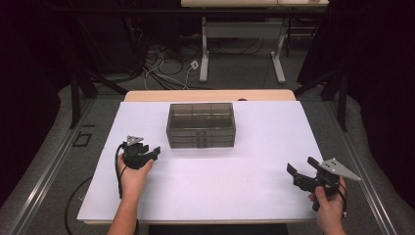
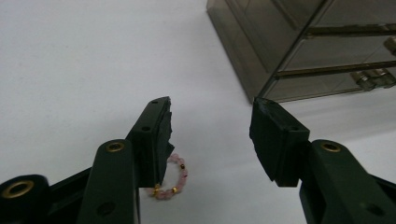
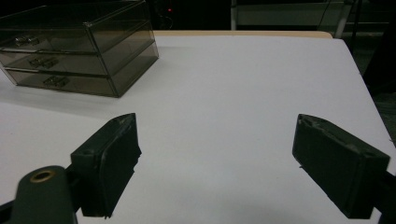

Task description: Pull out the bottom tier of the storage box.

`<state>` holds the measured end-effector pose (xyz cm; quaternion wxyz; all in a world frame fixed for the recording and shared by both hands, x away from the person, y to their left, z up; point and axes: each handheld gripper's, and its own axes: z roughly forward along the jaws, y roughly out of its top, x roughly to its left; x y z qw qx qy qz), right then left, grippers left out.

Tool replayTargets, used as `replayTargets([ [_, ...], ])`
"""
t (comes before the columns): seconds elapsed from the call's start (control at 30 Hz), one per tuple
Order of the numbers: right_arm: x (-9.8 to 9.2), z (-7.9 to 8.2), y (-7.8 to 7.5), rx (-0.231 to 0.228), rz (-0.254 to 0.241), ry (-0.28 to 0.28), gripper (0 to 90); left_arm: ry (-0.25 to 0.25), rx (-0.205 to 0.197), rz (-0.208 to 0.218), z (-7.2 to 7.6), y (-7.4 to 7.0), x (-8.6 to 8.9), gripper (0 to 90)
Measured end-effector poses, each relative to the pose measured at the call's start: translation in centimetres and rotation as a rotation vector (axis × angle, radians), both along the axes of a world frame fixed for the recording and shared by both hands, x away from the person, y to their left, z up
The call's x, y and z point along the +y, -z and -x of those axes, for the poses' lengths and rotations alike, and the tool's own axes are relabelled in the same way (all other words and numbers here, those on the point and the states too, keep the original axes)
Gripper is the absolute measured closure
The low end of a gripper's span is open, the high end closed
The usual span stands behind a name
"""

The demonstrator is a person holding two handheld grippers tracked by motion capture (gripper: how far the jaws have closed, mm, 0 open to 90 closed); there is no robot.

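The high view looks forward and down from above the person's side, taking in the whole white surface (image 1: 205, 191). Each claw view sits low and close, looking along its own jaws. All three views share the smoky drawer box (image 1: 200, 125) and the white surface.

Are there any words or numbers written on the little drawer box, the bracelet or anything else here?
No words, numbers or signs can be read.
drawer box: smoky clear plastic, no label to be seen.
bead bracelet: pink and gold beads, no letters.
left gripper and right gripper: plain black, no markings.
white table cover: blank.
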<state>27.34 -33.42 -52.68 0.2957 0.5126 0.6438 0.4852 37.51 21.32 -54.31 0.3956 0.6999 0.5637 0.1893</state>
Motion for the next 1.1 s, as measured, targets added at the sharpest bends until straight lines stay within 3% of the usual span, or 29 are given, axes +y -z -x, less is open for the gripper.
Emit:
replayTargets([
  [0.1, 0.0, 0.0, 0.0, 0.0, -0.004, 0.001, 14.1, 0.012, -0.006, 0.048, 0.1, -0.1, -0.4, 44.4],
  [0.2, 0.0, -0.1, 0.0, -0.002, -0.003, 0.001, 14.0, 0.026, -0.005, 0.161, 0.2, -0.2, -0.8, 42.5],
  [0.27, 0.0, 0.0, 0.0, 0.0, -0.006, 0.0, 14.1, 0.032, -0.005, 0.204, 0.3, -0.3, -1.1, 40.3],
  [0.5, 0.0, -0.1, 0.1, -0.003, -0.001, 0.001, 14.1, 0.061, -0.013, 0.216, 0.6, -0.7, -2.4, 39.3],
  [0.67, 0.0, -0.1, 0.1, 0.001, -0.006, -0.001, 14.1, 0.101, 0.003, 0.269, 0.7, -0.9, -3.4, 37.7],
  [0.87, 0.1, -0.1, 0.1, 0.0, -0.008, 0.0, 14.1, 0.136, 0.007, 0.293, 0.8, -1.2, -4.7, 36.7],
  [1.1, 0.2, 0.0, 0.1, 0.005, -0.018, 0.004, 14.1, 0.149, 0.055, 0.306, 0.7, -0.9, -6.3, 35.1],
])
